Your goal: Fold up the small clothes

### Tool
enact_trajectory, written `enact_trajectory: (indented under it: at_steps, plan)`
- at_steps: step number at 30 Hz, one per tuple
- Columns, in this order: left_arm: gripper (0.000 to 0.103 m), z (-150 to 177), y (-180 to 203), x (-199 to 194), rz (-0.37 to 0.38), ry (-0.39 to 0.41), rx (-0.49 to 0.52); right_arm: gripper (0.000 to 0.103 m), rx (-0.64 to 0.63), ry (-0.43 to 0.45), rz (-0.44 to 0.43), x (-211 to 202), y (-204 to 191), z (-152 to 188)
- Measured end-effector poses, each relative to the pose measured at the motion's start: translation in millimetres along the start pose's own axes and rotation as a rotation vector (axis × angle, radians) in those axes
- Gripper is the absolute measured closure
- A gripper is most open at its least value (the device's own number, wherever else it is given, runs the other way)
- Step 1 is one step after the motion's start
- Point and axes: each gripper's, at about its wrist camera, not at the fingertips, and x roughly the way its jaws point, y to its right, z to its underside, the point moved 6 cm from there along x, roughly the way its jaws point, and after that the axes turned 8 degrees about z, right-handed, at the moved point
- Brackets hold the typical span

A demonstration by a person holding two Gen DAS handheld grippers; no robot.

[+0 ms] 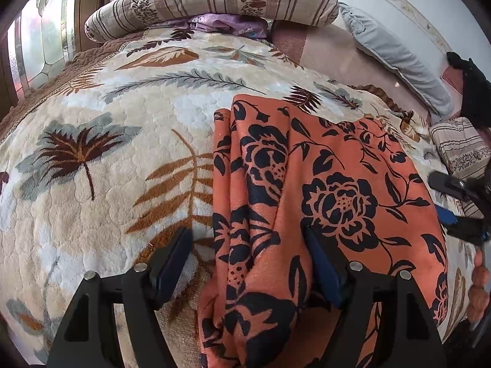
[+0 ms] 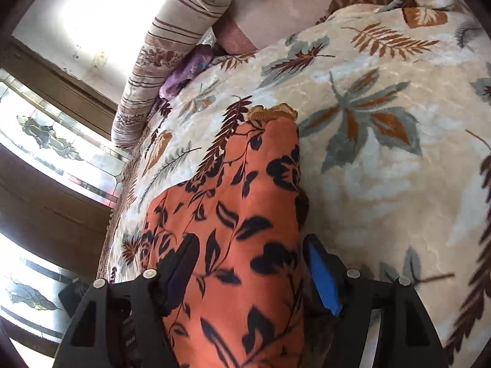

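Cloth: I see the orange floral garment [image 1: 307, 184] on the leaf-print blanket [image 1: 107, 168].
Left gripper [image 1: 248, 263]: spread, straddling its folded edge.
Right gripper [image 2: 250, 266]: spread, cloth between its fingers.

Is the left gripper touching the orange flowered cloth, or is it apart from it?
Touching. In the left wrist view, the orange flowered cloth bunches up between the open fingers of the left gripper, and its right finger presses against the fabric.
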Motion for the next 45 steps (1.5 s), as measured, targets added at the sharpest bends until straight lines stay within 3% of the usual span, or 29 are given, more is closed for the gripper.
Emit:
enact_trajectory:
  at_steps: [3,4,5,7,10,12,13,14,16,17,20,22,25,27,29,31,34,35,37,39,40,43,45]
  plan:
    - [0.025,0,1,0,0.0,0.002,-0.005,0.029,0.048,-0.071,-0.019,-7,12,40]
    - [0.025,-1,0,0,0.01,-0.003,-0.017,0.035,0.055,-0.116,-0.018,0,14,54]
    - [0.026,-2,-1,-1,0.02,-0.014,-0.028,0.058,0.028,-0.148,-0.023,4,11,66]
    - [0.032,-3,0,-17,0.028,-0.024,-0.055,0.061,-0.055,-0.1,0.035,-3,-1,76]
    - [0.034,0,12,-58,0.044,0.043,-0.033,0.062,-0.109,-0.066,0.106,-9,-11,77]
    - [0.035,21,9,-57,-0.025,-0.01,-0.026,0.061,-0.112,-0.062,0.128,-5,-5,81]
    - [0.039,37,1,-40,-0.028,-0.097,-0.052,0.056,-0.077,-0.058,0.111,-4,-1,80]
    - [0.04,48,-7,-26,0.012,-0.129,-0.091,0.049,-0.045,-0.063,0.098,-5,4,81]
    - [0.043,44,-4,-34,0.01,-0.108,-0.058,0.04,-0.017,-0.076,0.097,-9,9,83]
    - [0.049,41,-1,-38,0.014,-0.106,-0.053,0.04,-0.023,-0.069,0.106,-14,8,83]
    - [0.051,44,-1,-42,0.034,-0.111,-0.072,0.04,-0.062,0.042,0.138,-42,-4,74]
    - [0.052,42,-1,-49,0.055,-0.113,-0.099,0.04,-0.085,0.106,0.106,-63,-17,69]
    - [0.049,27,-1,-71,0.114,-0.063,-0.13,0.034,-0.162,0.128,0.019,-73,-52,62]
    - [0.026,8,-6,-78,0.166,-0.05,-0.169,0.032,-0.194,0.099,-0.039,-66,-67,63]
    - [0.026,-17,-12,-73,0.207,-0.026,-0.207,0.031,-0.178,0.006,-0.061,-39,-67,71]
    - [0.026,-40,-17,-52,0.227,-0.059,-0.225,0.031,-0.139,-0.09,-0.067,-10,-56,87]
    - [0.026,-66,-16,-8,0.271,-0.137,-0.25,0.031,-0.19,-0.028,-0.072,-9,-54,100]
    - [0.026,-70,-17,10,0.247,-0.176,-0.258,0.031,-0.195,-0.023,-0.072,-8,-55,102]
    - [0.03,-80,-20,35,0.213,-0.211,-0.258,0.031,-0.198,-0.02,-0.081,-8,-53,103]
    - [0.069,-89,-23,49,0.226,-0.218,-0.27,0.031,-0.188,-0.022,-0.096,-8,-52,103]
    - [0.075,-93,-23,54,0.22,-0.22,-0.245,0.031,-0.184,-0.02,-0.102,-8,-51,103]
    - [0.077,-96,-20,69,0.159,-0.2,-0.113,0.031,-0.204,-0.014,-0.104,-9,-48,106]
    - [0.076,-98,-23,69,0.164,-0.195,-0.099,0.031,-0.221,-0.013,-0.095,-9,-49,108]
